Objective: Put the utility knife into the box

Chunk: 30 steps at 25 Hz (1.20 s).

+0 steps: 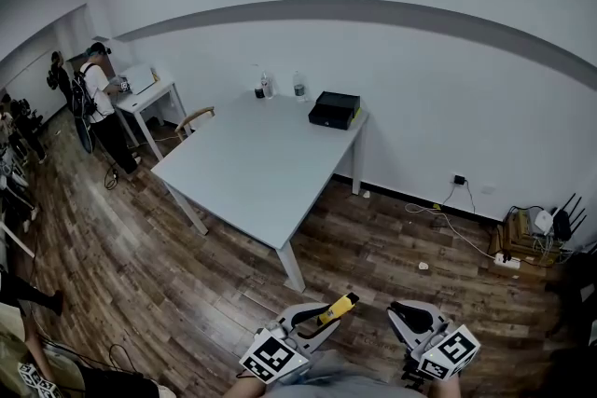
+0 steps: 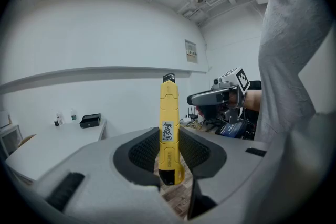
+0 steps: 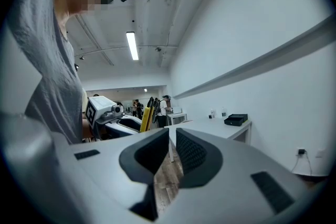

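A yellow utility knife point(image 2: 169, 113) stands upright between the jaws of my left gripper point(image 2: 169, 136), which is shut on its lower body. In the head view the left gripper point(image 1: 325, 320) and the knife point(image 1: 339, 306) sit at the bottom edge, over the wooden floor. The black box point(image 1: 334, 110) rests on the far right corner of the grey table point(image 1: 252, 172), well away from both grippers. It also appears small in the left gripper view, as the box point(image 2: 91, 120). My right gripper point(image 1: 405, 314) is beside the left. Its jaws hold nothing and leave only a thin slit at the right gripper point(image 3: 172, 134).
Two bottles point(image 1: 298, 88) and a small dark item stand at the table's far edge. A person point(image 1: 99, 98) stands by a small white desk point(image 1: 149, 94) at the left, with a chair point(image 1: 194, 119) nearby. Cables and a router point(image 1: 539, 224) lie along the right wall.
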Tool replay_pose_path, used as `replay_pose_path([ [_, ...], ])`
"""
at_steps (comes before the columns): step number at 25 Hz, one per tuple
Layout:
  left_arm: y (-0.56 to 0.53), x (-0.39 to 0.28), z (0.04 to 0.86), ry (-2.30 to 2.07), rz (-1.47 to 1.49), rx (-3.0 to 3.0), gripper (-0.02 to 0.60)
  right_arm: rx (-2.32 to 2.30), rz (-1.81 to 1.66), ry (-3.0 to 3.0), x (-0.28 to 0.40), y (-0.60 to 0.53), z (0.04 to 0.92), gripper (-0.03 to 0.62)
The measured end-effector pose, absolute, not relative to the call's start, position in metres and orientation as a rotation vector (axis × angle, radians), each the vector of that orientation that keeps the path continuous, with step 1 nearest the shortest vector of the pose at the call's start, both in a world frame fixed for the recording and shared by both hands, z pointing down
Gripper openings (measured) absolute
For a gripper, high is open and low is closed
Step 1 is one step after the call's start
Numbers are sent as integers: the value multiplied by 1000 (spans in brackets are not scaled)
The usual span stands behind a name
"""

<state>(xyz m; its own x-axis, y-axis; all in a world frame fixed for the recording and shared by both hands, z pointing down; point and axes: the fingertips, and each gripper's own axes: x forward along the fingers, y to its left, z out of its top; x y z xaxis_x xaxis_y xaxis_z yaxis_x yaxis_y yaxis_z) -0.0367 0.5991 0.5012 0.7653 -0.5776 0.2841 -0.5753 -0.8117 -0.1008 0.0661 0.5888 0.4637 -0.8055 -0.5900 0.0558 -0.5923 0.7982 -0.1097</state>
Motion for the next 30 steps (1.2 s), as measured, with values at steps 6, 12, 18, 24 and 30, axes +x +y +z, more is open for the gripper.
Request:
replay_pose_path([
  [6, 589, -32, 505, 950, -489, -2949, 123, 996, 202, -2952, 74, 579, 469, 34],
  [12, 560, -36, 504, 945, -480, -2947, 123, 990, 216, -2942, 71, 554, 474, 34],
  [18, 512, -47, 503, 948, -473, -2946, 123, 971, 222, -2948, 60, 510, 475, 34],
  [24, 455, -65, 492, 964, -461, -2933, 123, 948, 198, -2959, 41, 453, 464, 34],
  [30, 412, -82, 486, 961, -456, -2937, 123, 935, 188, -2936, 20, 410, 461, 34],
])
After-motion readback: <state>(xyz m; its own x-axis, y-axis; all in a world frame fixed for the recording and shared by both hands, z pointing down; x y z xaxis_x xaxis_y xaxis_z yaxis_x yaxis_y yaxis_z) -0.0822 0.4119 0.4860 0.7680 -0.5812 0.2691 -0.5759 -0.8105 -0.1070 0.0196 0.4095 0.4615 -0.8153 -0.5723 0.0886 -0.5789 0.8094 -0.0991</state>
